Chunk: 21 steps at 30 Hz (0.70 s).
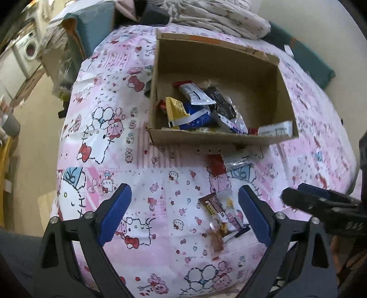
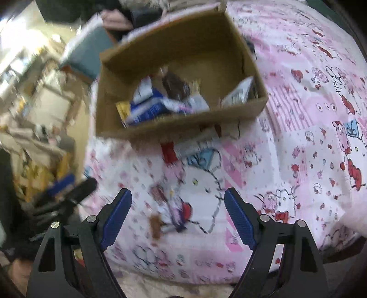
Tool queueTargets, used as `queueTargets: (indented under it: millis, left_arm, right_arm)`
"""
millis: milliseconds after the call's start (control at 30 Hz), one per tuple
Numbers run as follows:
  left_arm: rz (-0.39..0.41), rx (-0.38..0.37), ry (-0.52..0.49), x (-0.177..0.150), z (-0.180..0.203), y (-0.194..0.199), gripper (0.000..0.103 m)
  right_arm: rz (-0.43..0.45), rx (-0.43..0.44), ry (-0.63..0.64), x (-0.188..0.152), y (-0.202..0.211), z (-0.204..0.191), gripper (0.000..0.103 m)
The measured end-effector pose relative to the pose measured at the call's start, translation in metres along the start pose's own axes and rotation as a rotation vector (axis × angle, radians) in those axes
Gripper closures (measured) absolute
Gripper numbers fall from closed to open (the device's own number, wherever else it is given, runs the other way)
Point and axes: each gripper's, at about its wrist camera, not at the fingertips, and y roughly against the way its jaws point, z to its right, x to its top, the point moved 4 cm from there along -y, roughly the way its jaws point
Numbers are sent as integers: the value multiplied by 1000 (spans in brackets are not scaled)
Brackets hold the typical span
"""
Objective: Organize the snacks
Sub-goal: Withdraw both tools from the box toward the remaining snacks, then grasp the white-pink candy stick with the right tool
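An open cardboard box stands on a pink cartoon-print cloth and holds several snack packets. In front of the box lie a red packet and a silver packet. Nearer me lies a small cluster of loose snacks, one in a brown wrapper. My left gripper hangs open above the cloth, the cluster just inside its right finger. My right gripper is open too, over the same cluster. Neither holds anything.
The pink cloth covers a bed or table. Folded bedding lies behind the box. A washing machine and clutter stand off to the left, beyond the cloth's edge. The right view is motion-blurred.
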Motion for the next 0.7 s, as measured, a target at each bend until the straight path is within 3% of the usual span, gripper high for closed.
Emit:
queueTargets:
  millis: [233,400,500,567,700]
  left_arm:
    - [-26,18,36,-4,-9,-8,5]
    - [-23,107,92,-5,-28,-11,5]
    - [-45,93,133,-8,-35,-14,5]
    - [-80,67,133,-11,-36,-18,5]
    - [-103,69,165,-11,-41,-21,5]
  right_arm:
    - [-16,-8,-18,2,-9,3,18]
    - [-43,37,-101,-1,-13,13,18]
    - [-77,74,-108,-6,-18,12,18]
    - [-106,49,-76,-10,-24,8,19]
    - [-172,-1,14,-15,-47,-4,39]
